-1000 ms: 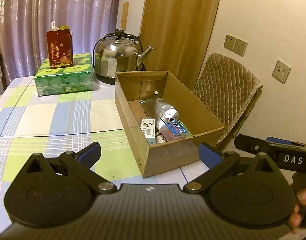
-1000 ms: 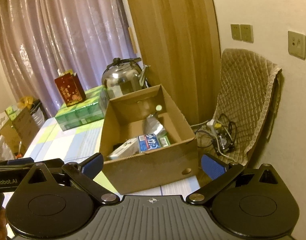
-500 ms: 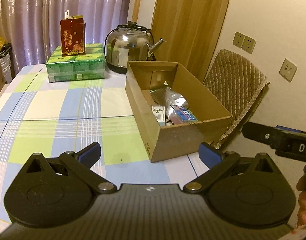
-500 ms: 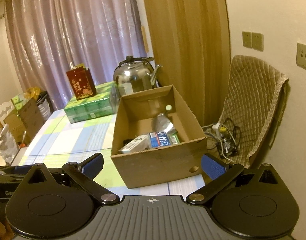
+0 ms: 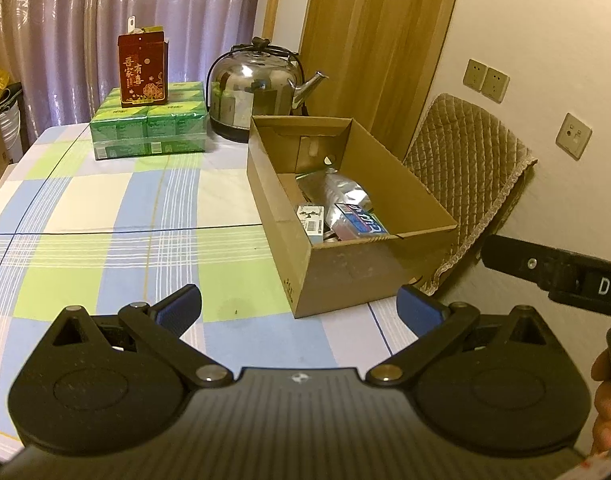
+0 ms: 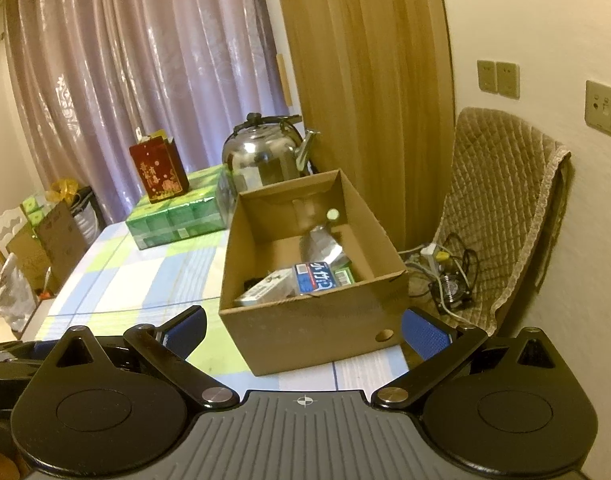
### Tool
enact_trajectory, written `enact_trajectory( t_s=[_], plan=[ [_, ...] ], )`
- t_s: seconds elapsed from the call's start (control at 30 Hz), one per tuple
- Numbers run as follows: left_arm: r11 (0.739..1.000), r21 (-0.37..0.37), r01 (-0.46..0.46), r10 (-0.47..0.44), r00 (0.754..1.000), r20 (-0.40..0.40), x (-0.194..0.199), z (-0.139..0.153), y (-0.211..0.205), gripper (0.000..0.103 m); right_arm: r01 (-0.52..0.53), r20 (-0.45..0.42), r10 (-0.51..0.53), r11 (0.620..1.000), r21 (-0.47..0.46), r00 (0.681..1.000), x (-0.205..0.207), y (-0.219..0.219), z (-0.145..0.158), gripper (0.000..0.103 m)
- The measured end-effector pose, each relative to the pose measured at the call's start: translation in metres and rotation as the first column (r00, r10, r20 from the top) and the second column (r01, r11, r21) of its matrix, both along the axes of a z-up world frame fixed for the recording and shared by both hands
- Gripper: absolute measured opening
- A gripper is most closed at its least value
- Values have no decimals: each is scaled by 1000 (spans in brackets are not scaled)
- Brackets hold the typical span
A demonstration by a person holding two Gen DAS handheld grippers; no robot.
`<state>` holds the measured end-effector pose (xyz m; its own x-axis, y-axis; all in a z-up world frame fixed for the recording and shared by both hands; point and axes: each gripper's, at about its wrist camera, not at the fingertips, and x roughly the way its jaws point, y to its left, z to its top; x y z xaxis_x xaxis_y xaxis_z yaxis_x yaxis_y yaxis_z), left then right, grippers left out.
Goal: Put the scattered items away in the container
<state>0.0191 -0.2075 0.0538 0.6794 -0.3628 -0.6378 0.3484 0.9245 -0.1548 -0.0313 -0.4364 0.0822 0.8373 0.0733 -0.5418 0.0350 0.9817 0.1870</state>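
While both hand-held grippers are held wide open and empty, the left hand-held gripper [image 5: 299, 306] and right hand-held gripper [image 6: 304, 330] are seen just before the cardboard box [image 5: 345, 268]. A silver pouch [image 5: 333, 192] and blue packet [image 5: 363, 222] are contained within it.

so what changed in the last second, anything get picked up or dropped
Nothing was grasped or released. Both grippers pulled back from the cardboard box, which now looks farther off in both views; the left gripper and right gripper stay open and empty. Box contents, kettle and green packs stayed put.
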Motion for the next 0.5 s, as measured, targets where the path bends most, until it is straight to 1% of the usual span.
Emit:
enact_trajectory(
  t_s=[0.33,0.5],
  plan=[
    [1000,6,2,-2,1000,-6,-1,-4,-2,102,11,-8,-11,1000,5,1000,-3,-3,-4,101],
    [1000,15,9,-8,1000,-7,0,-6,-4,102,-4,-7,4,1000,-15,1000,-3,-1,-3,101]
  ],
)
